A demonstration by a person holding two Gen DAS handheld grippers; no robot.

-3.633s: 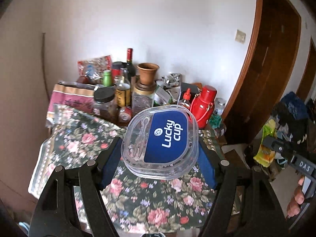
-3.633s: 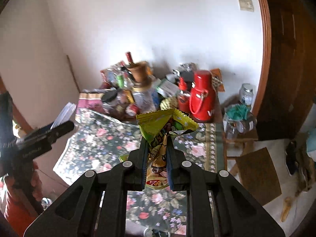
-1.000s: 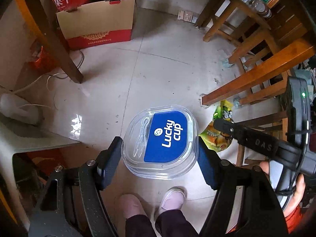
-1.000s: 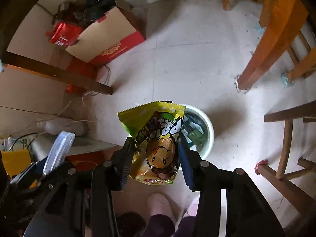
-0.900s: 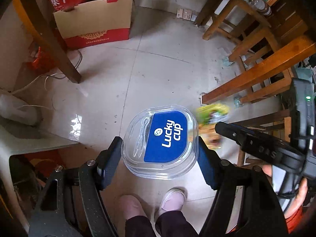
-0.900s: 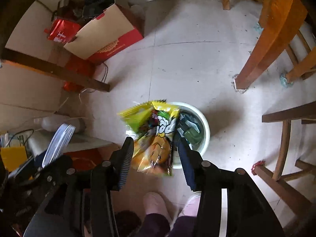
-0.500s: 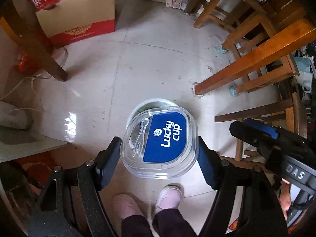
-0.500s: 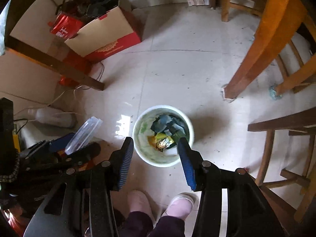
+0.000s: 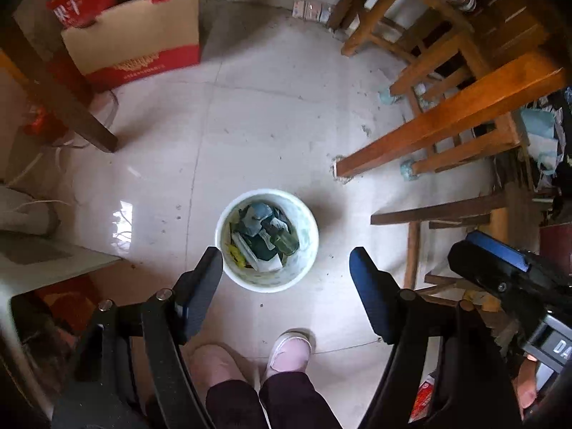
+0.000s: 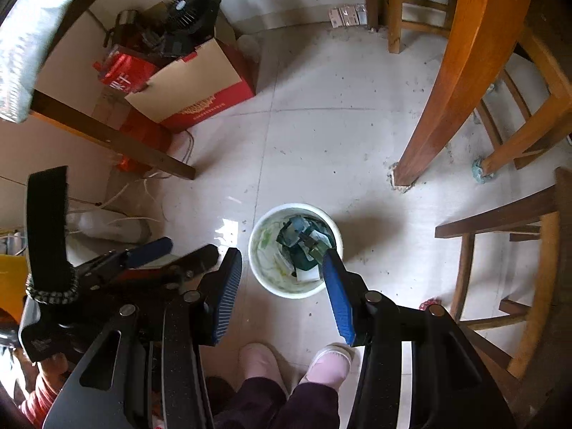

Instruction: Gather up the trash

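A white trash bin stands on the tiled floor, filled with dark green and white wrappers. My left gripper is open and empty, high above the bin. My right gripper is open and empty too, above the same bin. The left gripper shows at the left of the right wrist view, the right gripper at the right of the left wrist view. The clear Lucky cup container is not visible.
A red and tan cardboard box stands at the back left beside a dark table leg. Orange wooden table legs and chairs stand on the right. The person's pink slippers are just below the bin.
My right gripper opened and the yellow snack bag fell into the bin. My left gripper then moved over the bin and opened; the clear Lucky cup container has left its jaws.
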